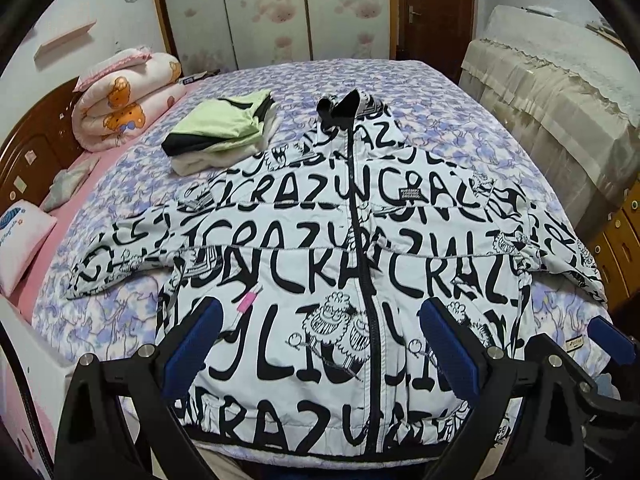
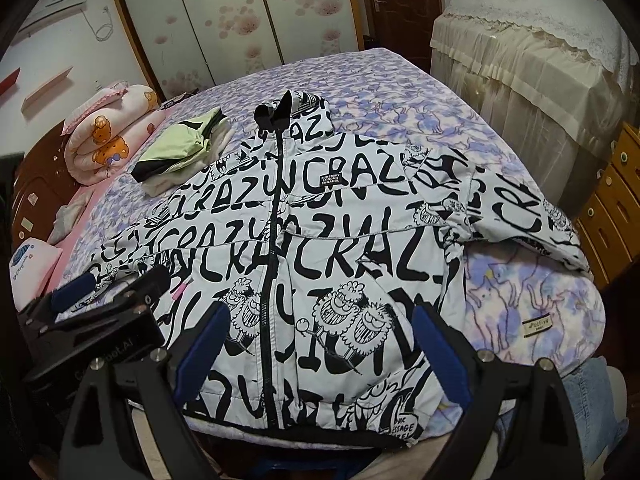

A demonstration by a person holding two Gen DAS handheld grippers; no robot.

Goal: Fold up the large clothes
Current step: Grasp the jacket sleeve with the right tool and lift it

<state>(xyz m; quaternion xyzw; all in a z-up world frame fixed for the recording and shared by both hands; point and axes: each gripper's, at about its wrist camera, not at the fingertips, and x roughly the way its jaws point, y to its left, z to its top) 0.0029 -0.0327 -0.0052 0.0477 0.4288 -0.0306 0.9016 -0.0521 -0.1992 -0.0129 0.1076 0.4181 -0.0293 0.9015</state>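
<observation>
**Count of things on and around the bed**

One printed jacket (image 1: pixel 320 248) is laid out on one bed (image 1: pixel 460 120). One stack of folded clothes (image 1: pixel 224 128) and one rolled quilt (image 1: pixel 120 100) are seen. Two pillows are counted, a pink one (image 1: pixel 24 236) and a grey one (image 1: pixel 68 184). Two grippers are seen: left (image 1: pixel 320 344), right (image 2: pixel 320 344).

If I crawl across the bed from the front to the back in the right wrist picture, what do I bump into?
Right gripper, open over the hem → jacket with black letters, spread flat, zipped → its collar → bare purple bedspread → wardrobe doors.
</observation>
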